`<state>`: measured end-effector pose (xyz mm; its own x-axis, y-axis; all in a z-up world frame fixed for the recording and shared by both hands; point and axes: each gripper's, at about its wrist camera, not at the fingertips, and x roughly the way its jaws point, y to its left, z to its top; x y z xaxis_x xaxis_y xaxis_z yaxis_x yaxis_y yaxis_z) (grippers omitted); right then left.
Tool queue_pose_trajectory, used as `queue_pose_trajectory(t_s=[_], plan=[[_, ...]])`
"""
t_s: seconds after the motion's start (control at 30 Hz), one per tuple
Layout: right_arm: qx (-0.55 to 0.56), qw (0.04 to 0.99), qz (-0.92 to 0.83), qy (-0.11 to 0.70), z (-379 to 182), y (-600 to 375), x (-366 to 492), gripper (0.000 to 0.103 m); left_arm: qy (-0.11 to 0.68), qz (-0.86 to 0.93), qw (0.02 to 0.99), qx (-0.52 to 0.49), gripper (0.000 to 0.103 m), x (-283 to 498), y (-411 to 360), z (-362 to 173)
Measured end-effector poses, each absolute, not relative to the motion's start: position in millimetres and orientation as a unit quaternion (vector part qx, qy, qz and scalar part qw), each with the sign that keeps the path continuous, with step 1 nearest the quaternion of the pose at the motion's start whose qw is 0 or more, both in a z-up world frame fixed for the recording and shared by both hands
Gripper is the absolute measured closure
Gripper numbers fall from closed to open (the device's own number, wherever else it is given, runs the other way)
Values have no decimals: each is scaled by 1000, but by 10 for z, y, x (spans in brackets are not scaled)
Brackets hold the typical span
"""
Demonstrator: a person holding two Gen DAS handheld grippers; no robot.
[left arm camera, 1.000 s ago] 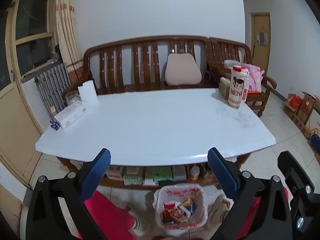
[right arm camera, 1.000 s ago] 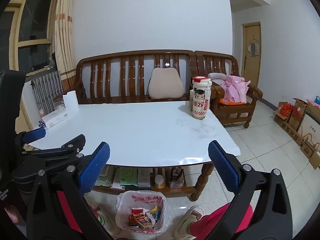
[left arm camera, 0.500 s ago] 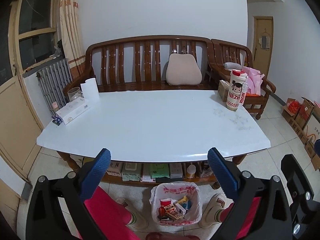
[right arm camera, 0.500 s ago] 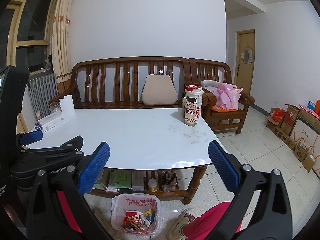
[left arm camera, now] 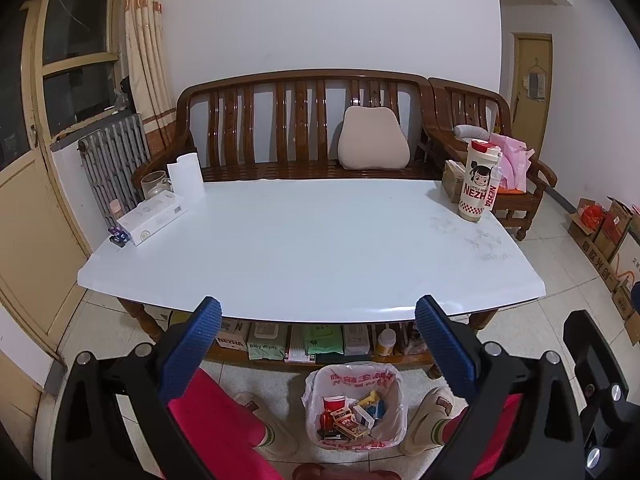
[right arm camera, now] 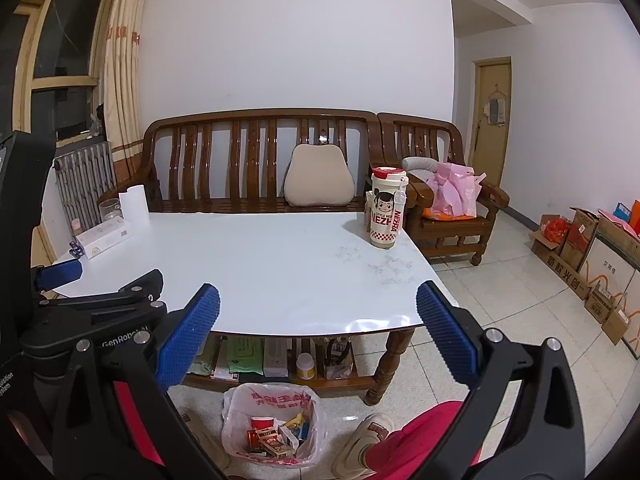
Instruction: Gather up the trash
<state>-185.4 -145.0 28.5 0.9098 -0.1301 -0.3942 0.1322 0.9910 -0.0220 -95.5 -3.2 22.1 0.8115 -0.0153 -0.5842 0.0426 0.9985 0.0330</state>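
Observation:
A bin lined with a white plastic bag (left arm camera: 354, 410) (right arm camera: 274, 424) stands on the floor in front of the table, between the person's feet. Small cartons and wrappers (left arm camera: 352, 420) (right arm camera: 276, 438) lie inside it. My left gripper (left arm camera: 318, 312) is open and empty, held high over the near table edge. My right gripper (right arm camera: 318, 300) is likewise open with nothing between its blue pads, and the left gripper's body (right arm camera: 96, 312) shows at its left. The white table (left arm camera: 296, 248) (right arm camera: 256, 264) carries no loose trash that I can see.
A Nezha cup (left arm camera: 478, 180) (right arm camera: 386, 208) stands at the table's right end. A white box (left arm camera: 154, 218), a paper roll (left arm camera: 186, 176) and a glass jar (left arm camera: 154, 184) sit at the left end. Packets fill the lower shelf (left arm camera: 312, 340). A wooden bench (left arm camera: 304, 128) is behind; cardboard boxes (right arm camera: 592, 256) lie right.
Both grippers have risen and pulled back from the table, so more floor and the whole bin show. Their jaws stay open and empty.

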Motion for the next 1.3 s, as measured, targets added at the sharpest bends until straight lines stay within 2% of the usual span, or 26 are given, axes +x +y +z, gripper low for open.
queue_pose_trajectory(t_s=[1.3], plan=[[0,978,-63,199,318,-1412,-1814,7,313,-6,950,21,8,-927,23,272]])
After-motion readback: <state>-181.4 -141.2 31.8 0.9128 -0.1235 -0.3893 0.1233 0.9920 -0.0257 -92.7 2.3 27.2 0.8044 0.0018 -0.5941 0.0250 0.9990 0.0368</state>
